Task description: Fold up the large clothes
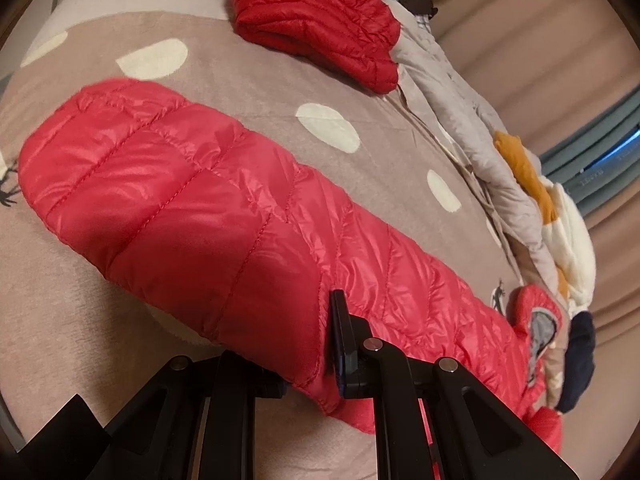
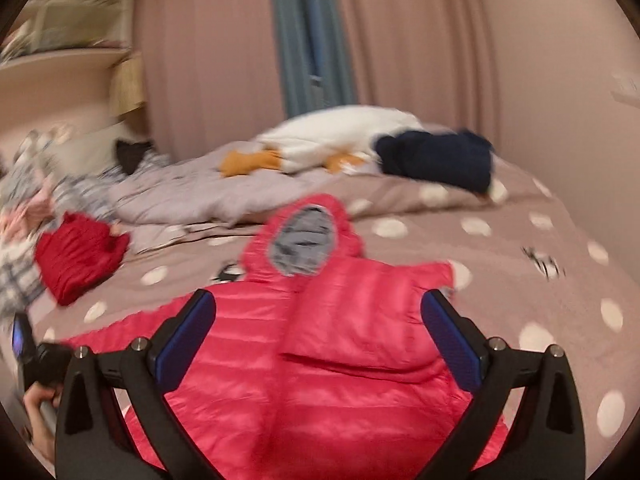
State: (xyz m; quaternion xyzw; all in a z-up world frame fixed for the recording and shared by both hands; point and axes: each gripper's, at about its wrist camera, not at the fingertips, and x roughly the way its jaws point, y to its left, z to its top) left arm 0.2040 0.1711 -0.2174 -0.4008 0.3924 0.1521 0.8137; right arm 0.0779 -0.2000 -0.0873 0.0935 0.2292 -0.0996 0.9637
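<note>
A red quilted hooded jacket (image 1: 224,216) lies on the bed; a folded panel of it runs toward the left wrist camera. My left gripper (image 1: 296,360) is shut on the jacket's near edge; its right finger (image 1: 340,344) shows and the fabric hides the left one. In the right wrist view the jacket (image 2: 320,344) lies with its grey-lined hood (image 2: 304,240) away from me. My right gripper (image 2: 320,340) is open and empty just above the jacket. The left gripper (image 2: 24,344) shows blurred at far left in that view.
A folded darker red jacket (image 1: 316,16) (image 2: 76,256) lies farther up the brown dotted bedspread (image 1: 240,72). A rumpled grey duvet (image 2: 192,192), a white and orange plush toy (image 2: 328,140) and a navy garment (image 2: 440,156) lie at the bed's far side, before pink curtains (image 2: 420,40).
</note>
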